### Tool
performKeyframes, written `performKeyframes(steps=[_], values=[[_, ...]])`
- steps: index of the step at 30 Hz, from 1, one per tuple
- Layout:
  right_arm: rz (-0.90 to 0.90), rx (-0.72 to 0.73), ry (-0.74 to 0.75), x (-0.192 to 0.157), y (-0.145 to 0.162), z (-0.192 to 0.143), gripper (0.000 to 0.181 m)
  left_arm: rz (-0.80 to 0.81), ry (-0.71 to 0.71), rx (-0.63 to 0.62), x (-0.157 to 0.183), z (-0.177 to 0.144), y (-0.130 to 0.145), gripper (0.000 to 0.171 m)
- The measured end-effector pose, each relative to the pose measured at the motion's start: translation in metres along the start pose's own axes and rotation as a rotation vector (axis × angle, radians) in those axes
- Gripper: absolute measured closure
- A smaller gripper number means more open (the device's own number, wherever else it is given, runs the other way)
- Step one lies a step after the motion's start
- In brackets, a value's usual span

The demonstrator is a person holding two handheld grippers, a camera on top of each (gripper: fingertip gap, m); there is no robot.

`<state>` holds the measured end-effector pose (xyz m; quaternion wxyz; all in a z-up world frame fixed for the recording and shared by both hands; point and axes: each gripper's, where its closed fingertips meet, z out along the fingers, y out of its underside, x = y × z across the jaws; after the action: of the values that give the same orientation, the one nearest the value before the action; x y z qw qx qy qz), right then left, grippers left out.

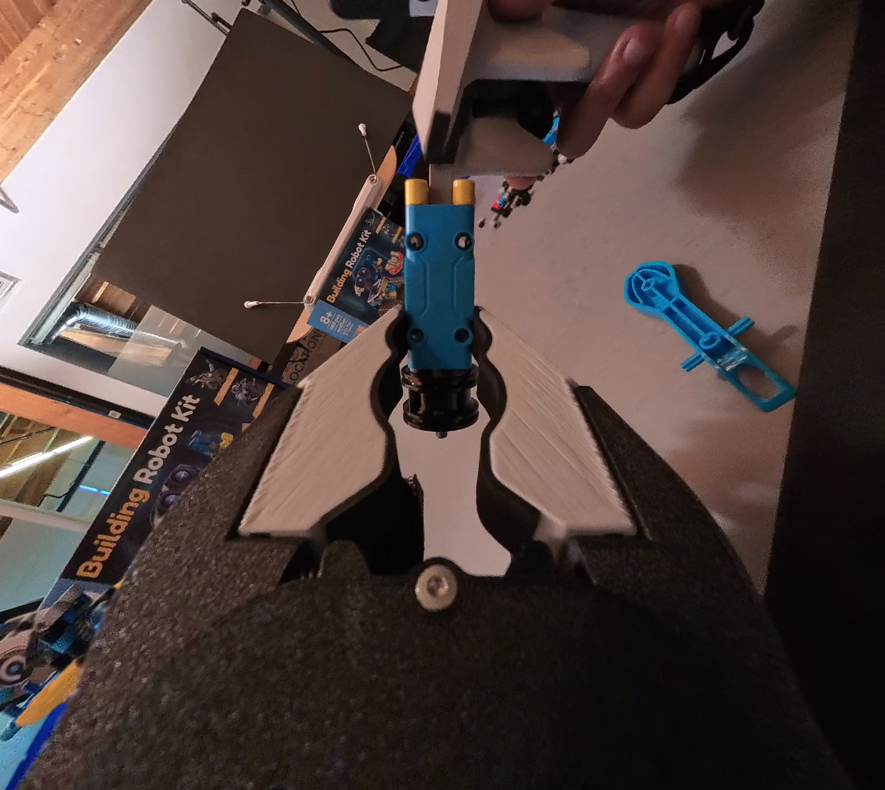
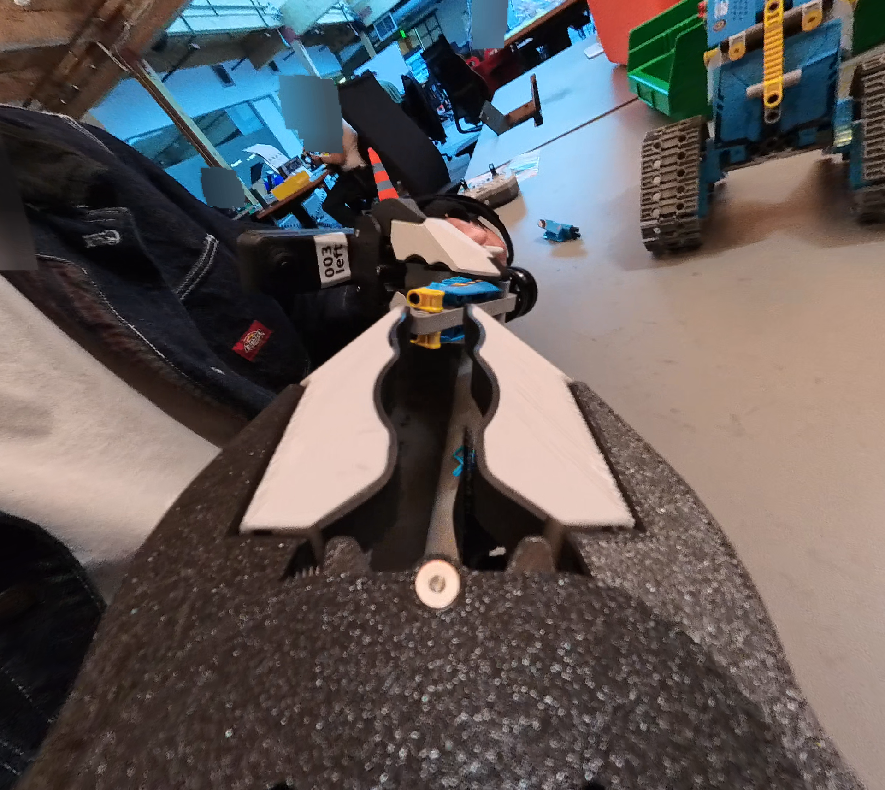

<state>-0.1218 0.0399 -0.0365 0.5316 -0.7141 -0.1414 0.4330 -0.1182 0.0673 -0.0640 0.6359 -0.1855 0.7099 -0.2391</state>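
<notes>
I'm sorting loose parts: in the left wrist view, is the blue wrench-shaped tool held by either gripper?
No, the blue wrench-shaped tool lies alone on the table, apart from both grippers.

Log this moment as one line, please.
left gripper: shut on blue motor block | right gripper: shut on grey beam | blue wrench-like tool: on table

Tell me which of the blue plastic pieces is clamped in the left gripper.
The blue block with two yellow pins and a black wheel hub, clamped between the left gripper fingers. The blue wrench-shaped tool lies loose on the table, apart to the side.
</notes>
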Motion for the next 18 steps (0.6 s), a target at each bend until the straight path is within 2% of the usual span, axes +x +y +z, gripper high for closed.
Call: performKeyframes(steps=[5, 10, 14, 16, 18], values=[[-0.049, -0.034, 0.06, 0.006, 0.005, 0.003, 0.17, 0.011, -0.01, -0.054, 0.0, 0.002, 0.007, 0.147], [-0.097, -0.094, 0.199, 0.025, 0.012, 0.005, 0.174, 0.044, -0.065, -0.142, 0.001, 0.01, 0.013, 0.145], [-0.117, -0.17, 0.212, 0.027, 0.025, 0.014, 0.173, 0.09, -0.009, -0.193, 0.014, 0.015, 0.018, 0.147], [-0.125, -0.171, 0.226, 0.028, 0.025, 0.013, 0.174, 0.057, 0.017, -0.194, 0.016, 0.016, 0.018, 0.147], [-0.209, -0.189, 0.266, 0.03, 0.026, 0.013, 0.174, 0.01, 0.052, -0.198, 0.019, 0.016, 0.019, 0.147]])
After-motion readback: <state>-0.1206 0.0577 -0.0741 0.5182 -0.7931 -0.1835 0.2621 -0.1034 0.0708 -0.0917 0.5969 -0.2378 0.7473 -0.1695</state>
